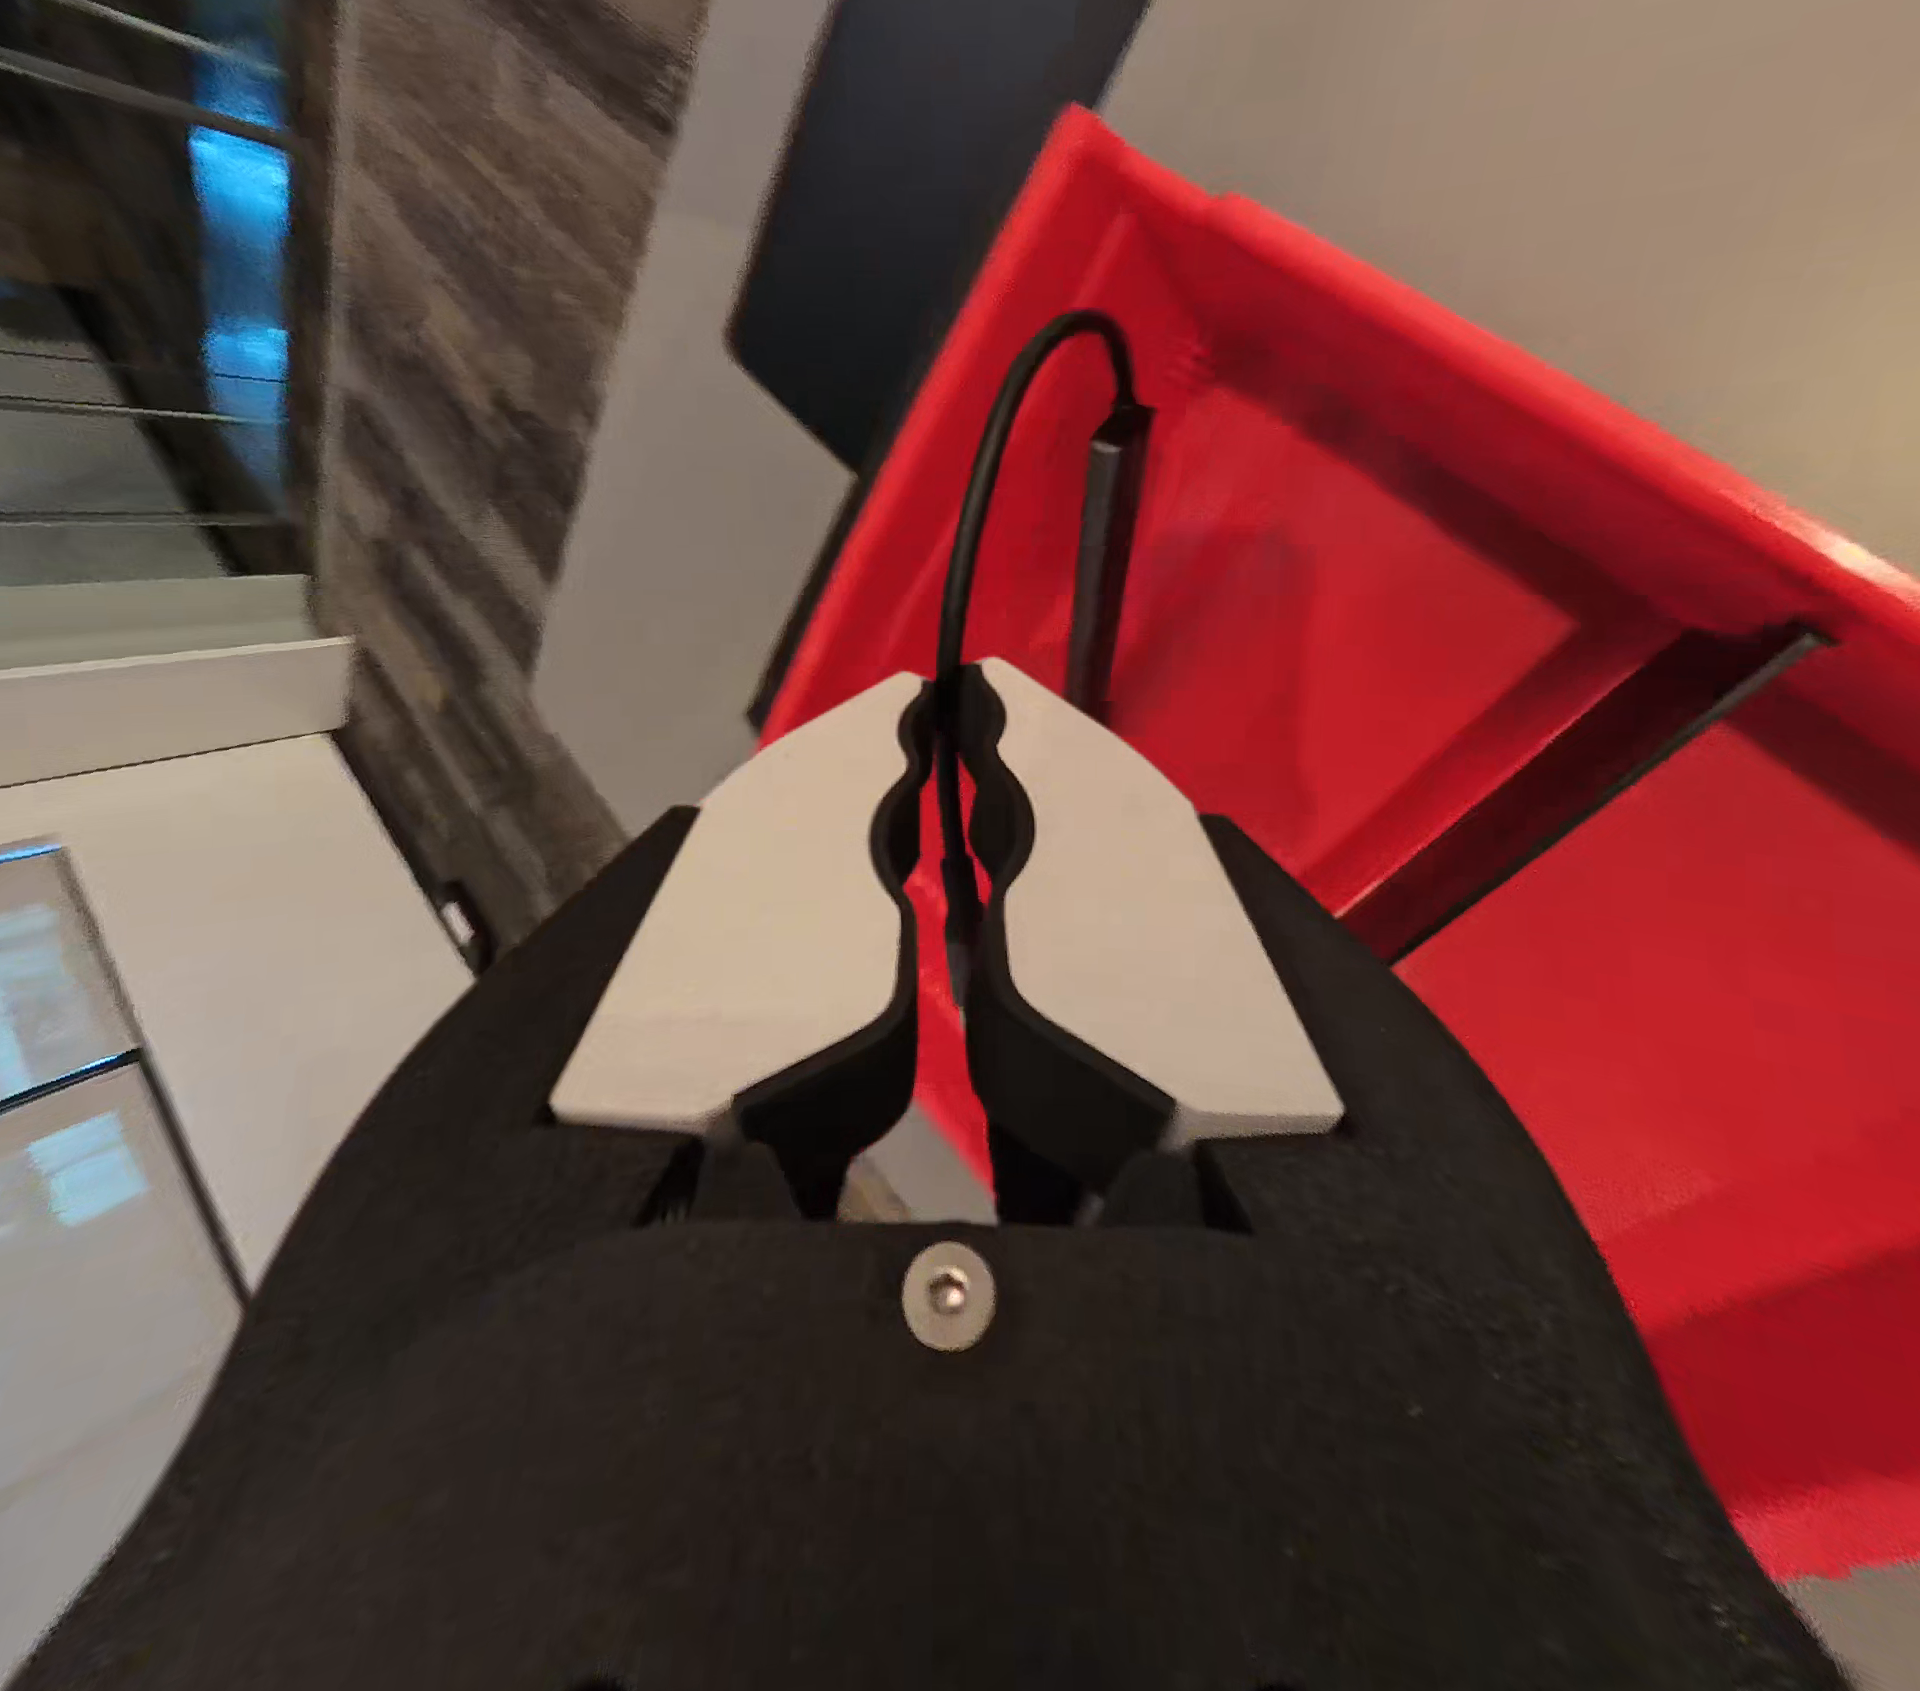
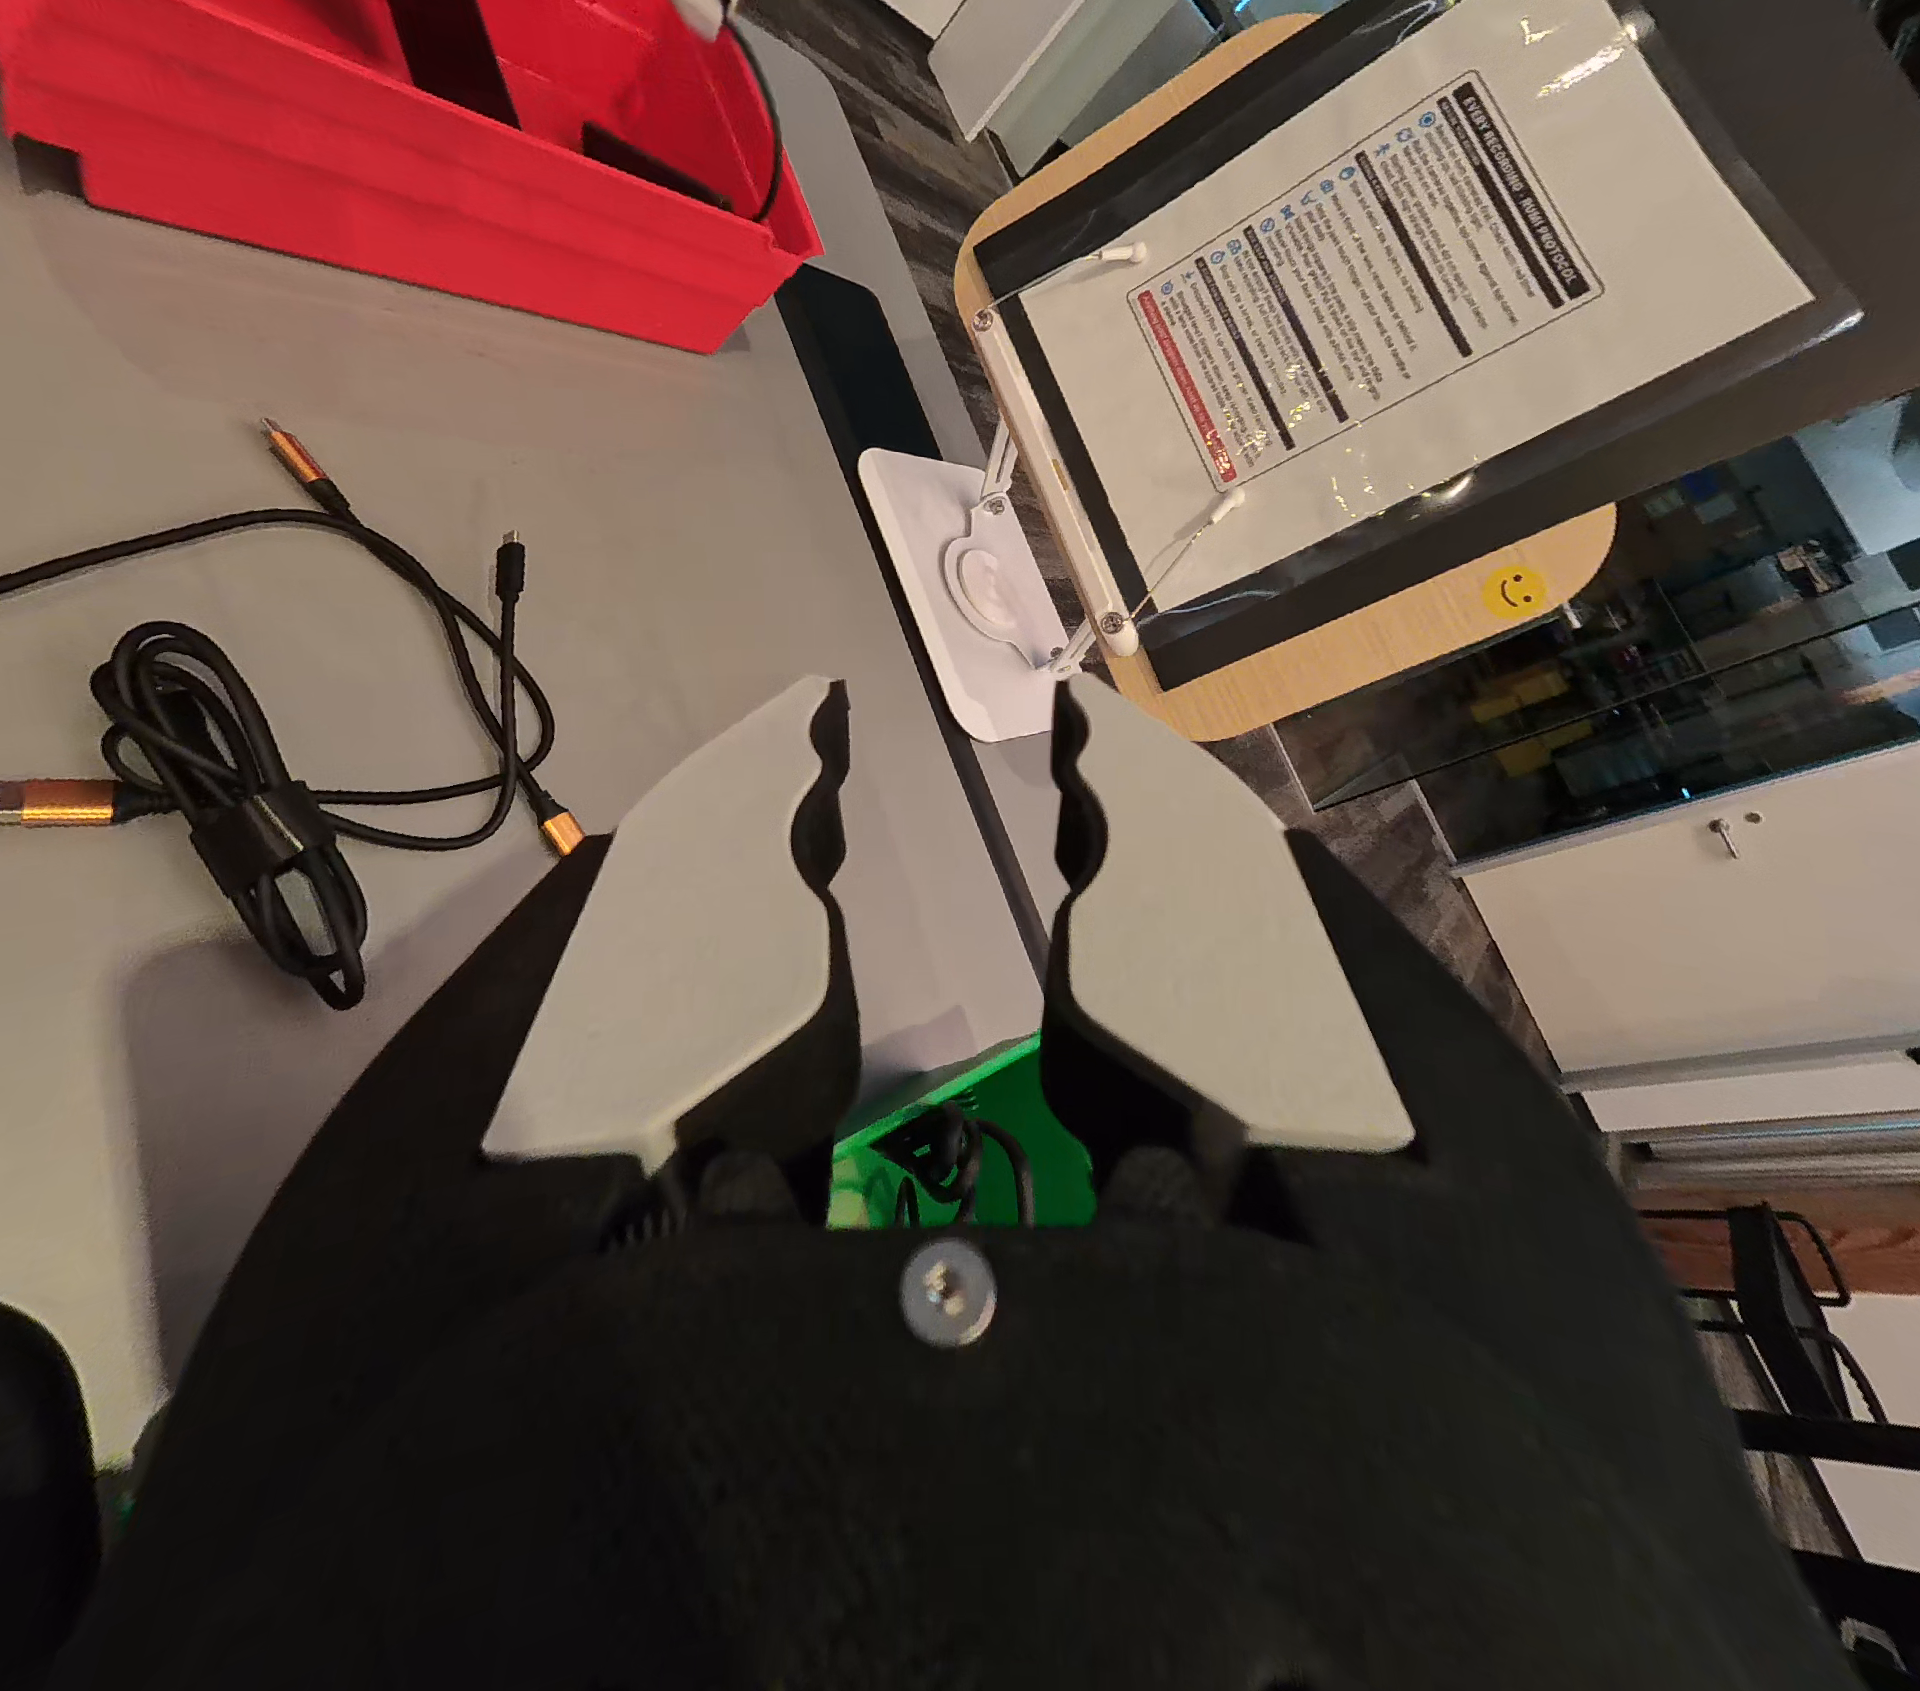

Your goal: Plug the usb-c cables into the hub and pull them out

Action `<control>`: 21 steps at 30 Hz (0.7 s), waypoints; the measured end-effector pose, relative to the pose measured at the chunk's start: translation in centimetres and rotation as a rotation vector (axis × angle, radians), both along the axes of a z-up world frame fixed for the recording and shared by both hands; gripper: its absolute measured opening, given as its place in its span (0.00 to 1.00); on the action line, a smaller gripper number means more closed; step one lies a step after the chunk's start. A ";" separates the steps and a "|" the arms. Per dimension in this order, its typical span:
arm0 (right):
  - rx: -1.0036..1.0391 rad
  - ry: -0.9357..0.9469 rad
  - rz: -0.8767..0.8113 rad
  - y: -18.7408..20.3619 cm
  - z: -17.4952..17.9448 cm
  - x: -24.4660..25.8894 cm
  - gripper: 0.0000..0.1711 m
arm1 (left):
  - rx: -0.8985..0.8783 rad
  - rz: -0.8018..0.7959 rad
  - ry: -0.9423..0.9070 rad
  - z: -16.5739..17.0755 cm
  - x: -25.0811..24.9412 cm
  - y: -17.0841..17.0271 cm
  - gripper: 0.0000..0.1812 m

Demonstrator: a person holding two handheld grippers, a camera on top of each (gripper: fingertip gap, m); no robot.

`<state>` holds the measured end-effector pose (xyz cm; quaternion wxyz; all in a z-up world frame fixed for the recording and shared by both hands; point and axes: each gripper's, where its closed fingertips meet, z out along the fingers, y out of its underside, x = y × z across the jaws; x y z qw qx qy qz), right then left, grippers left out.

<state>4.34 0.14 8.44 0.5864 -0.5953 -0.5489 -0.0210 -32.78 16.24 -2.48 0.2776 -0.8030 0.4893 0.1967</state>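
Left wrist view: left tongs (image 1: 951, 685) pinch hub's black lead (image 1: 971, 498) over red bin (image 1: 1455, 602) – hub (image 1: 1107, 540) dangles at centre, likely lifted for plugging | right tongs (image 2: 945, 706) gape, holding nothing – usb-c cables (image 2: 312, 768) loose on table (image 2: 623, 446), left of frame

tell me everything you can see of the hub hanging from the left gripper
The hub is a slim, dark grey bar that looks like metal, seen edge-on and somewhat blurred. A short black cable leaves its far end, arches over and runs down between the left gripper's shut jaws, which pinch the cable near its plug. The hub lies over the red bin; whether it touches the bin cannot be told.
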 end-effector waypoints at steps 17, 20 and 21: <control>-0.235 0.438 0.461 -0.9 1.4 -12.2 0.37 | 0.359 -0.502 -0.343 27.0 17.0 -15.6 0.02; -0.327 0.597 0.543 -1.4 2.7 -13.4 0.38 | 0.367 -0.571 -0.363 28.1 19.8 -17.8 0.02; -0.340 0.624 0.586 -2.0 3.1 -13.5 0.34 | 0.367 -0.585 -0.364 28.1 20.6 -18.2 0.02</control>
